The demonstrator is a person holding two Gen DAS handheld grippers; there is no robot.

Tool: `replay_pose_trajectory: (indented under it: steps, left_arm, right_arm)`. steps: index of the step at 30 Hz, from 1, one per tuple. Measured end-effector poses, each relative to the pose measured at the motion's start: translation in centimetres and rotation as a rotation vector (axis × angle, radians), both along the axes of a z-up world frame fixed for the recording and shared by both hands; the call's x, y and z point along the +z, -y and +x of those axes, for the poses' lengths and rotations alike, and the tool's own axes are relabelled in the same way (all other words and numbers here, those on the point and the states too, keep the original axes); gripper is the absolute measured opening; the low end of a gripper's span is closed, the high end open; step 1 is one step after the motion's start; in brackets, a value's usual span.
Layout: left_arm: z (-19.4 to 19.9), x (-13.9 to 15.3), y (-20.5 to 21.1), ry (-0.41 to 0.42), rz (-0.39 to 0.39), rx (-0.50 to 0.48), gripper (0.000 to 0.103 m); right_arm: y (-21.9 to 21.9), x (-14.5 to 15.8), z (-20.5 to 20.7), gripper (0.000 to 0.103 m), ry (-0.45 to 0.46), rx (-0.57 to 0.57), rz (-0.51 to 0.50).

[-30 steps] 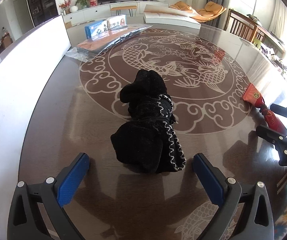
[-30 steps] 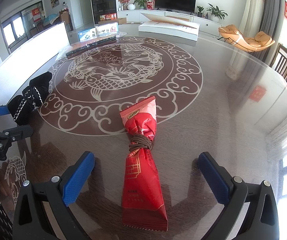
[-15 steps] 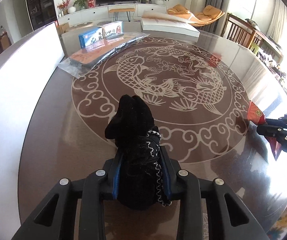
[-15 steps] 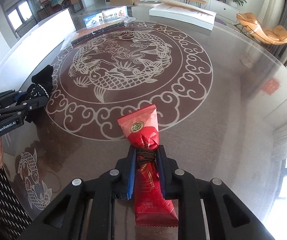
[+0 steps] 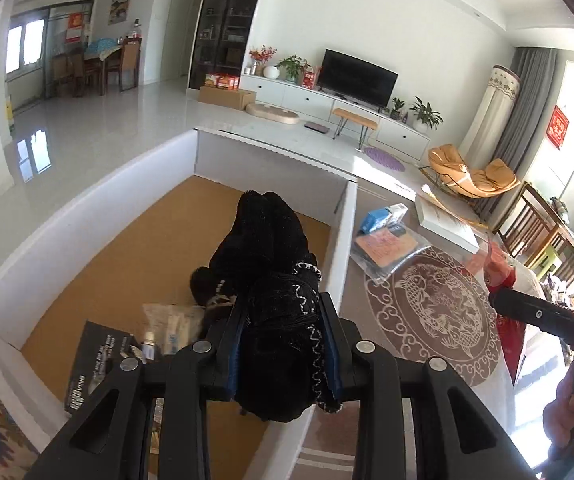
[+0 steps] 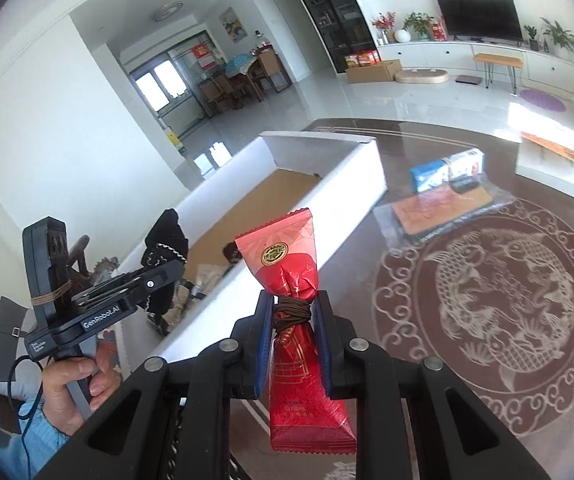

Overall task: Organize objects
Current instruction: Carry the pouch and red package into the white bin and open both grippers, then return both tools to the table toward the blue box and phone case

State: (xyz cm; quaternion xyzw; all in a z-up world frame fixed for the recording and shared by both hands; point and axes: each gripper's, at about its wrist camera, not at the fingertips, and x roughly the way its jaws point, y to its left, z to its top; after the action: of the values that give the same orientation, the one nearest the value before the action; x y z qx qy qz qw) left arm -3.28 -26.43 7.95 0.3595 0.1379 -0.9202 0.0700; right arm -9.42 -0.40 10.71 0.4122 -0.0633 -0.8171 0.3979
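My left gripper [image 5: 283,312] is shut on a black knitted cloth bundle with white stitching [image 5: 271,264], held in the air over the open white box [image 5: 47,240] with a brown floor. My right gripper [image 6: 291,312] is shut on a red packet tied with brown cord [image 6: 287,276], lifted above the table beside the box's right wall [image 6: 327,216]. In the right wrist view the left gripper [image 6: 159,276] and the cloth bundle [image 6: 167,240] show at left, a hand [image 6: 71,384] on the handle. In the left wrist view the right gripper [image 5: 503,300] with the red packet [image 5: 499,272] shows at right.
Inside the box lie a black packet [image 5: 95,360] and a pale plastic bag [image 5: 171,324]. On the dark table with the fish pattern [image 6: 499,300] rest a clear bag with an orange item [image 6: 443,204] and a blue-white carton [image 6: 447,168]. A white flat box [image 5: 447,224] lies further back.
Both grippers went from open to shut on their objects, then lifted them off the table and swung left; the cloth bundle now hangs over the box, the red packet beside it.
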Motion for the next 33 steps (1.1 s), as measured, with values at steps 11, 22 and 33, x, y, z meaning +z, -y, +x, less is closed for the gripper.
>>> replay_pose_trajectory:
  steps: [11, 22, 33]
  left_arm:
    - [0.6, -6.5, 9.1, 0.247, -0.063, 0.221, 0.083]
    - [4.1, -2.5, -3.0, 0.011, -0.011, -0.024, 0.083]
    - [2.1, -4.9, -18.2, 0.074, -0.053, -0.308, 0.093]
  right_arm:
    - [19.4, -3.3, 0.5, 0.068, 0.100, 0.159, -0.004]
    - [-4.4, -10.2, 2.1, 0.101, -0.183, -0.240, 0.313]
    - [-17.1, -14.0, -2.1, 0.101, 0.053, -0.472, 0.337]
